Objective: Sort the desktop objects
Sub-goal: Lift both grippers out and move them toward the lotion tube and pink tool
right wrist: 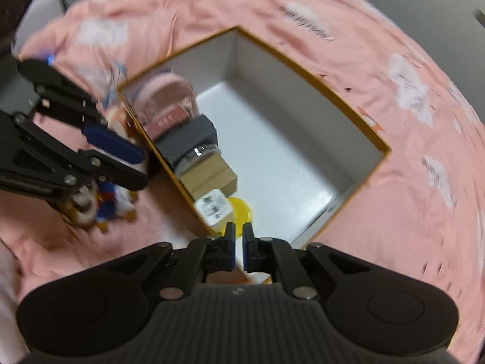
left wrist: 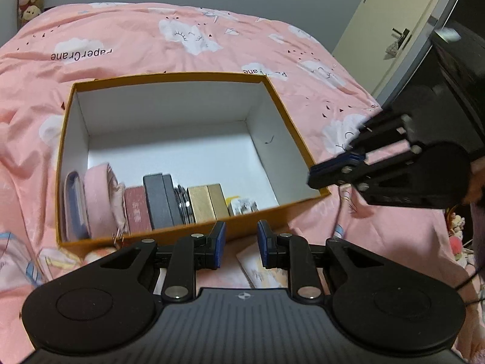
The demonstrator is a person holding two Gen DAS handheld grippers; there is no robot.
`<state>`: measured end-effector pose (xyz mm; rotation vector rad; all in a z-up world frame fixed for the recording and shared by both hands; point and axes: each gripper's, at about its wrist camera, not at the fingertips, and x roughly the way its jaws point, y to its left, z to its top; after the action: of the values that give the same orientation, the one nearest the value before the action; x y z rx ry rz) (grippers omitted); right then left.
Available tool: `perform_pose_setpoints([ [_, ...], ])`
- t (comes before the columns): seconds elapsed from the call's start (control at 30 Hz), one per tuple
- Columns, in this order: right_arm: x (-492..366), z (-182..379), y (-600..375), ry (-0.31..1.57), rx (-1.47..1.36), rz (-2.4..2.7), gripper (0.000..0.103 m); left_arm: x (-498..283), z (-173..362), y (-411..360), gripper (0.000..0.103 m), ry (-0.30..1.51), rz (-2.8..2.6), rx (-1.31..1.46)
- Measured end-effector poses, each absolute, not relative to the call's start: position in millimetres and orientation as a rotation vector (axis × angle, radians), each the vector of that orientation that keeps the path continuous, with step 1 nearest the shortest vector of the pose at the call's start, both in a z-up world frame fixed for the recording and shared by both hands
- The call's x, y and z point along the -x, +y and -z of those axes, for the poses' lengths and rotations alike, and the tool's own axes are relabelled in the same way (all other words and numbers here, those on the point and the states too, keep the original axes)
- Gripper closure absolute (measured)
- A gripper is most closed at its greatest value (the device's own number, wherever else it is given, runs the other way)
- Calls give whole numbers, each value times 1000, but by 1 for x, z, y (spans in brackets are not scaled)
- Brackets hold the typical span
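Left gripper [left wrist: 241, 244]: jaws apart with an empty gap between the blue pads; nothing held. It hangs just outside the near wall of the box.
Right gripper [right wrist: 239, 239]: jaws nearly together, only a thin slit between the pads, nothing clamped. From the left wrist view it appears side-on over the box's right-hand corner, blurred.
Storage box [left wrist: 291, 112]: open cardboard box, orange outside and white inside, resting on the bedspread directly ahead of the left jaws.
Sorted row: items stand on edge along the box wall nearest the left jaws.
Pink pouch [left wrist: 98, 200]: at the far left of the row, beside a blue-rimmed item whose kind cannot be told.
Red booklet [left wrist: 138, 209]: next to the pouch.
Dark grey case [left wrist: 157, 200]: upright, middle of the row, ahead and left of the left jaws.
Tan boxes [left wrist: 207, 201]: two side by side, just ahead of the left jaws.
White labelled item [right wrist: 213, 207]: end of the row, just ahead of the right jaws.
Yellow disc [right wrist: 242, 209]: flat on the box floor, touching the white item, immediately beyond the right fingertips.
Pink bedspread [left wrist: 136, 39]: cloud-printed, under everything.
Small toys [right wrist: 104, 203]: outside the box, beneath the left gripper in the right wrist view; blurred.
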<state>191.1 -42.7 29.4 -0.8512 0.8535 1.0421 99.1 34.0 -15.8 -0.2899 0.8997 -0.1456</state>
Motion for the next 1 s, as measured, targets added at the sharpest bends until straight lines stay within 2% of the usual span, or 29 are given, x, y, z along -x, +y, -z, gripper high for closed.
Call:
perform_pose_setpoints([
  [0.07, -183, -32, -59, 865, 759, -1007, 97, -91, 16, 37, 78, 904, 150, 312],
  [0.4, -142, 56, -111, 1016, 426, -873, 96, -76, 54, 16, 78, 1064, 205, 304],
  [0.5, -133, 77, -112, 1053, 397, -873, 85, -76, 66, 9, 78, 1096, 227, 318],
  [0.6, -119, 92, -110, 1048, 442, -888, 84, -76, 69, 4, 78, 1099, 223, 299],
  [0.77, -126, 85, -124, 1025, 420, -838, 85, -79, 54, -27, 78, 1070, 244, -5],
  [0.87, -138, 66, -139, 991, 377, -785, 72, -86, 49, -48, 78, 1041, 291, -204],
  [1.0, -147, 58, -155, 950, 359, -712, 72, -100, 60, -76, 78, 1018, 388, -408],
])
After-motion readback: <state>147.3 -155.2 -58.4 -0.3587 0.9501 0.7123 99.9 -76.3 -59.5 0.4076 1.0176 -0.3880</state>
